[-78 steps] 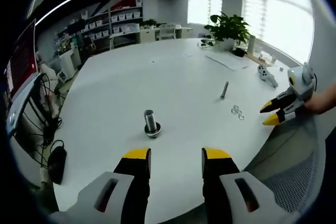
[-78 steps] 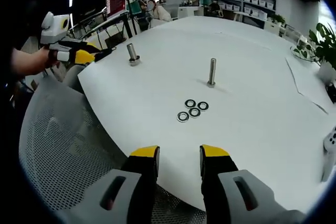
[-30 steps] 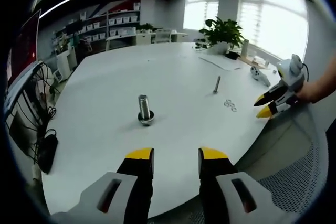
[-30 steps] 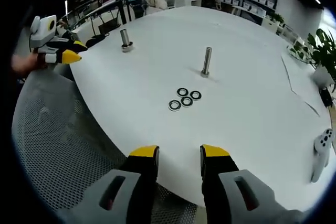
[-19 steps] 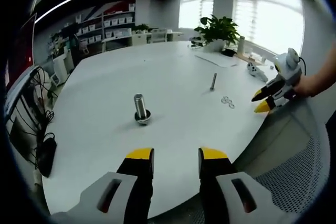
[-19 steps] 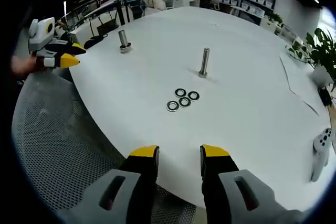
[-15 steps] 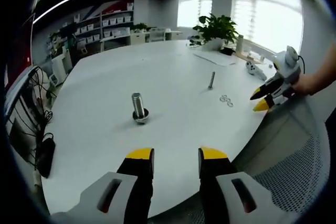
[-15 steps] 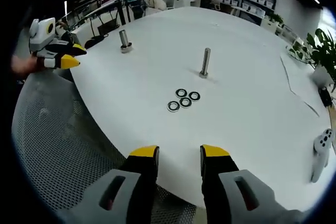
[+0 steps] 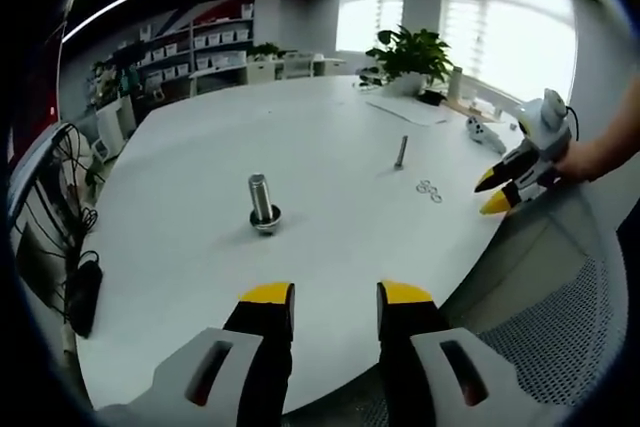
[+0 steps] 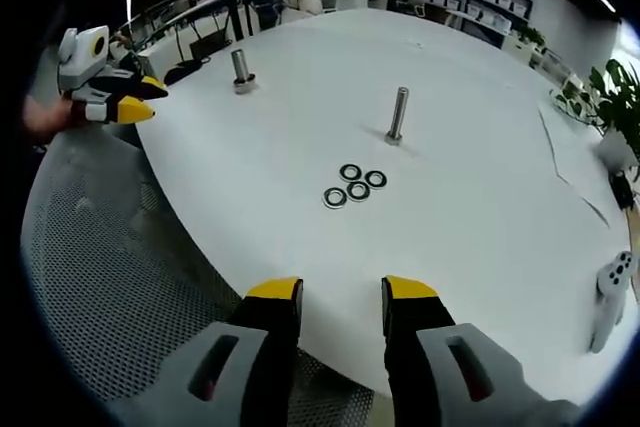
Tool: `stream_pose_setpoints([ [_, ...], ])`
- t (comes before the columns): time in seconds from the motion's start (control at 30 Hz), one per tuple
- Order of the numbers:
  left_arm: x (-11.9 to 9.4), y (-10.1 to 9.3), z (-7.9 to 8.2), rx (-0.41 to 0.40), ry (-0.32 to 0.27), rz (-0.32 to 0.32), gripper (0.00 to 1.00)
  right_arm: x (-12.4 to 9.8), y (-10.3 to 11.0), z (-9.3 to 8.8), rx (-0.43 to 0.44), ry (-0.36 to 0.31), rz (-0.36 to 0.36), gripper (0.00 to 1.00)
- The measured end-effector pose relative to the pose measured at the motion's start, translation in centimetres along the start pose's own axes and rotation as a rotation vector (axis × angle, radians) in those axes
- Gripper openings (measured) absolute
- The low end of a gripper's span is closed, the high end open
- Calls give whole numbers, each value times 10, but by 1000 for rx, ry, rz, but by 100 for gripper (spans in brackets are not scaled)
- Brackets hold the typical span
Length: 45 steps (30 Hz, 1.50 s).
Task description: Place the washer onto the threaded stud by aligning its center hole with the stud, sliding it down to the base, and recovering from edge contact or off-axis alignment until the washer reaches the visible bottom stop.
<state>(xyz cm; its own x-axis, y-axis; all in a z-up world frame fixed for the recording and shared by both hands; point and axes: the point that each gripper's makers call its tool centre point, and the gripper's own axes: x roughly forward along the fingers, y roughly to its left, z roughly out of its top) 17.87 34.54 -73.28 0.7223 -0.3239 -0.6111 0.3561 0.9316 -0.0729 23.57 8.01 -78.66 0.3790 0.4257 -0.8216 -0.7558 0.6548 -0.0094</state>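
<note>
Several steel washers [image 10: 355, 185] lie in a tight cluster on the white round table [image 10: 480, 197], small in the left gripper view [image 9: 429, 190]. Beyond them stands a slim upright threaded stud [image 10: 398, 114], also seen as [image 9: 400, 151]. A thicker bolt on a round base [image 9: 262, 203] stands nearer my left gripper, far left in the right gripper view [image 10: 241, 70]. My left gripper [image 9: 331, 299] is open and empty, held over the table's near edge, seen as [image 10: 135, 102]. My right gripper [image 10: 343, 297] is open and empty, short of the washers, seen as [image 9: 492, 192].
A mesh chair [image 10: 110, 277] sits under the table's edge. A potted plant [image 9: 420, 55] and paper sheets [image 9: 405, 110] lie at the far side. A white controller [image 10: 606, 299] rests at the right edge. Shelves [image 9: 210, 47], cables and a dark bag [image 9: 82, 292] stand off the table.
Both views shifted slightly as the hands drifted. In the right gripper view the washers and stud sit a little lower. Both grippers stay open and nothing on the table moved.
</note>
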Motion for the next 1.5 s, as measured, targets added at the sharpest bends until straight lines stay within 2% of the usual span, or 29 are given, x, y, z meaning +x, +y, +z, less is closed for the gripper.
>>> stream_pose_setpoints([
  [0.07,0,0,0,1,1,1,31,-1,0,2,-6,-9,-3,34],
  [0.63,0,-2,1,2,-8,-10,30,2,4,-3,-86,56,18,34],
  [0.93,0,-2,0,1,-8,-13,30,3,-6,16,-109,57,8,34],
  [1.23,0,-1,0,2,-9,-13,30,12,3,29,-160,72,36,34],
  [1.5,0,-2,1,-5,-14,-14,30,21,4,35,-148,93,48,34],
])
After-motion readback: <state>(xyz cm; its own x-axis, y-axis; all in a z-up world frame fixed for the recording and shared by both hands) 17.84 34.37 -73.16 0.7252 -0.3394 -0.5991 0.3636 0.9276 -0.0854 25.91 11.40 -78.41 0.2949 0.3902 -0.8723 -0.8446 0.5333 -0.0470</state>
